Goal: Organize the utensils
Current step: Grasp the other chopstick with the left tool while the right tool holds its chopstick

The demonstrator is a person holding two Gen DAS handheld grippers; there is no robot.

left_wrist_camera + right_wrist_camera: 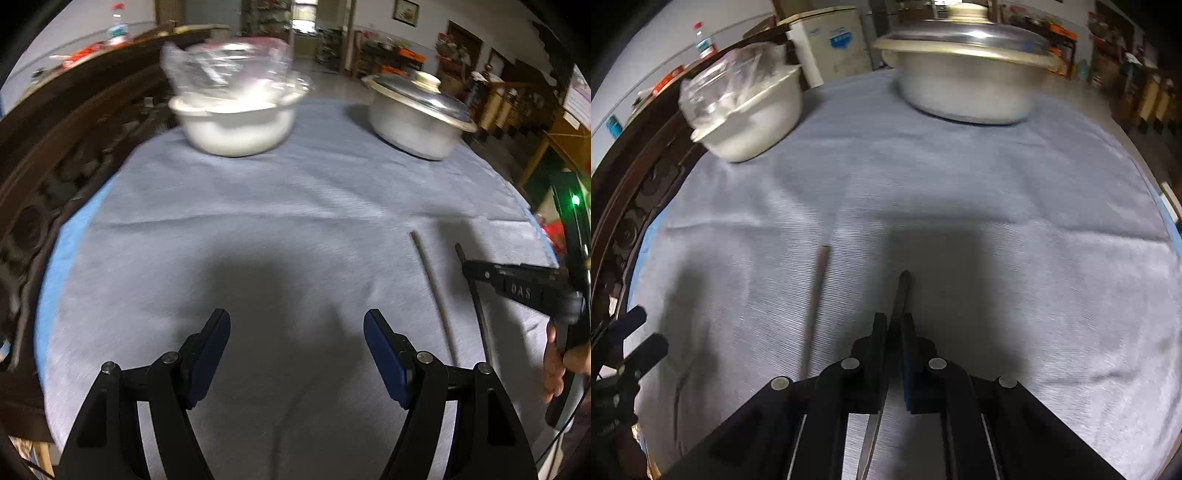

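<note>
Your left gripper (297, 328) was held low over the grey cloth (295, 206), and its two blue pads stood wide apart with nothing between them. Its black arms spread out to both sides below the pads.

Your right gripper (894, 325) was also low over the cloth, to the right of the left one. Its jaws were pressed together on a dark chopstick (900, 295), whose end stuck out forward past the fingertips. In the left wrist view this gripper came in from the right side, and your right hand (557, 363) was closed around its handle, near the right edge of the cloth.
</note>
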